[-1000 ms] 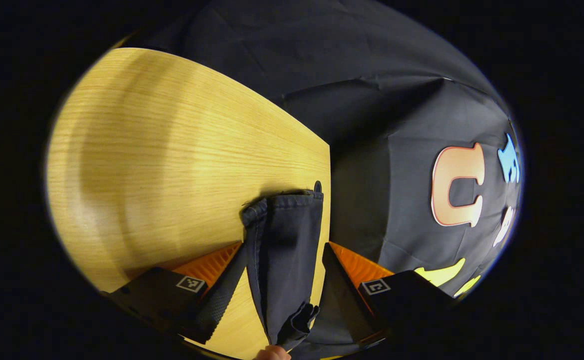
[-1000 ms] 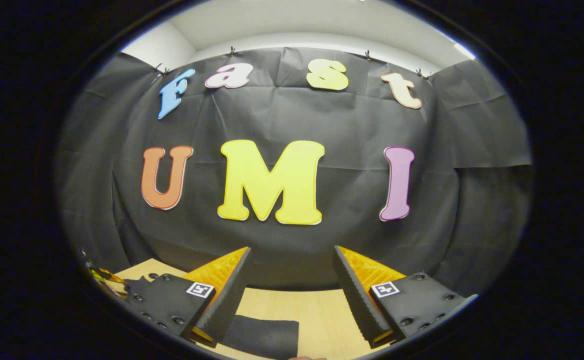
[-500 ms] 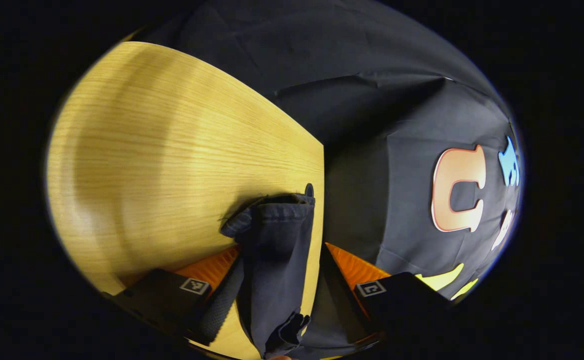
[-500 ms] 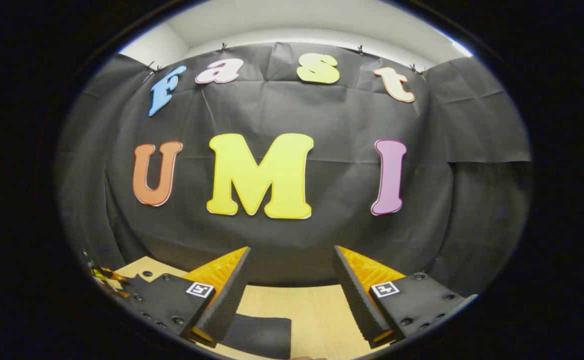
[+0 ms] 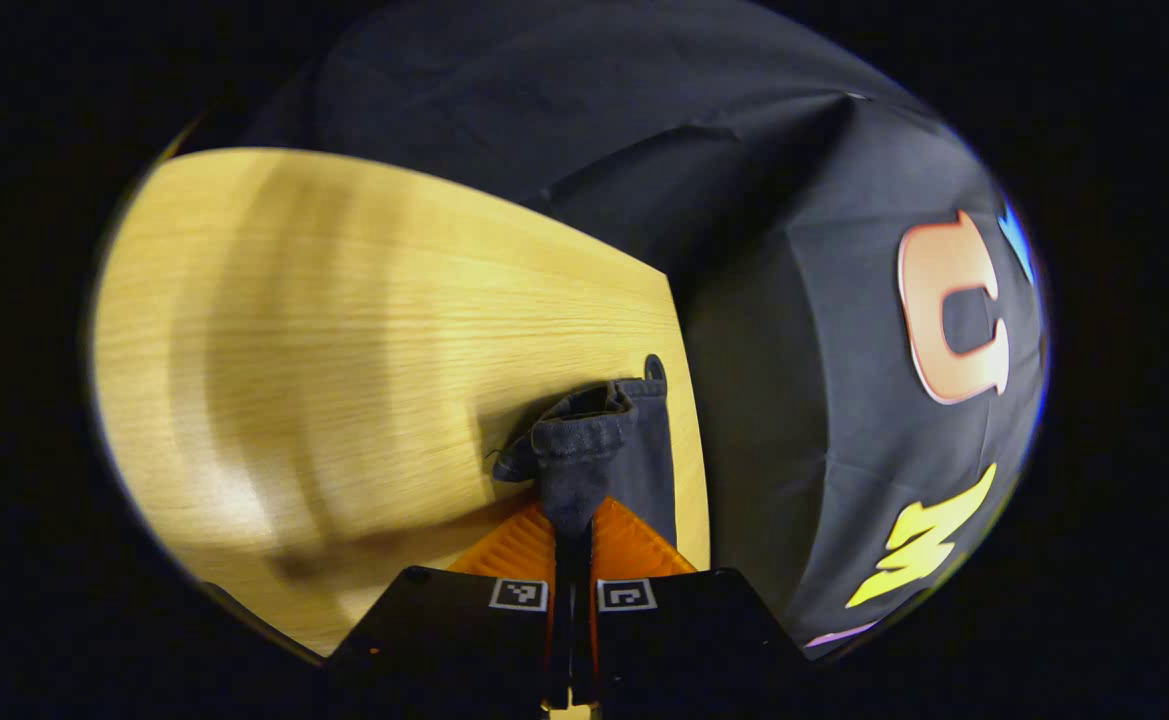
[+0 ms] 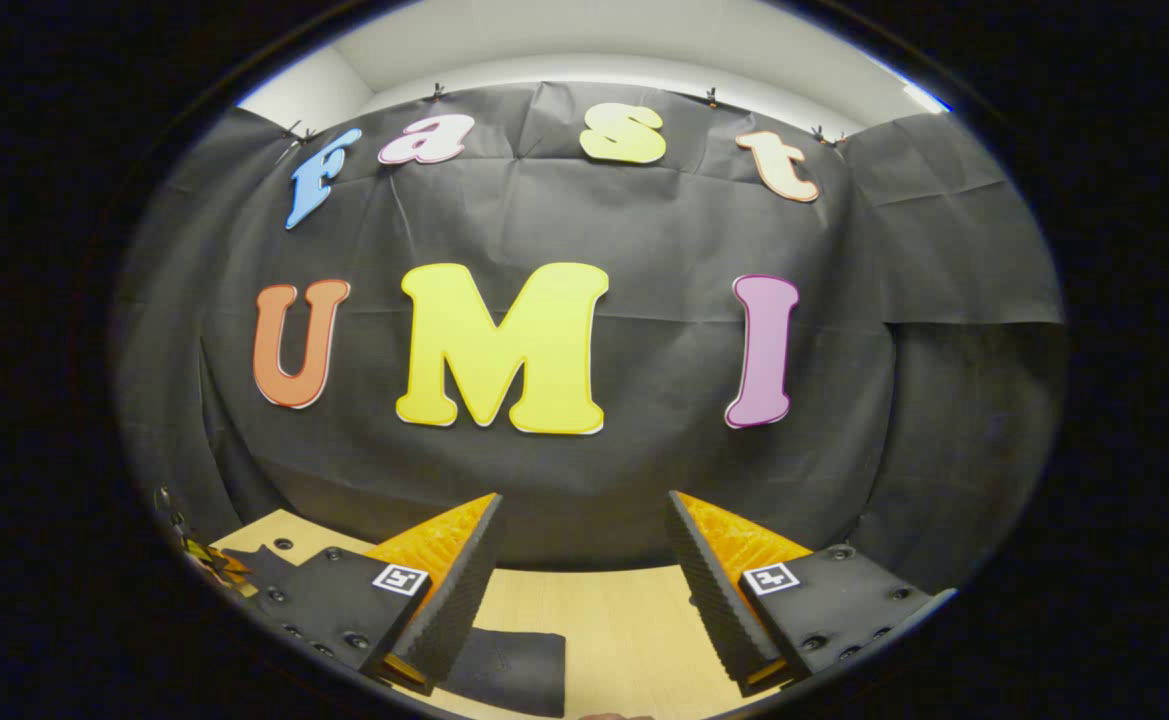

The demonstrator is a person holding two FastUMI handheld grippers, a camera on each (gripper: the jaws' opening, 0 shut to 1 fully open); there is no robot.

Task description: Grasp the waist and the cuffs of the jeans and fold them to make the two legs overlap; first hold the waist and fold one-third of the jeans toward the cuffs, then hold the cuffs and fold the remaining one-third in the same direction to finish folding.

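Note:
In the left gripper view, a dark jeans leg ends in a cuff [image 5: 594, 440] near the wooden table's [image 5: 344, 340] far right edge. My left gripper [image 5: 572, 520] is shut on the cuff fabric, which bunches up just beyond the fingertips. In the right gripper view, my right gripper [image 6: 584, 545] is held above the table and faces the booth wall, open, with nothing between its fingers. A dark piece of the jeans [image 6: 509, 670] lies flat on the table [image 6: 634, 630] below its left finger.
A small dark hole [image 5: 654, 366] sits in the tabletop just beyond the cuff, close to the table's edge. The black cloth wall hangs behind the table on two sides. Bare wood stretches to the left of the cuff.
My left gripper went from open around the jeans leg to shut on the cuff, and the cuff bunched up. The right gripper stayed open and drifted slightly.

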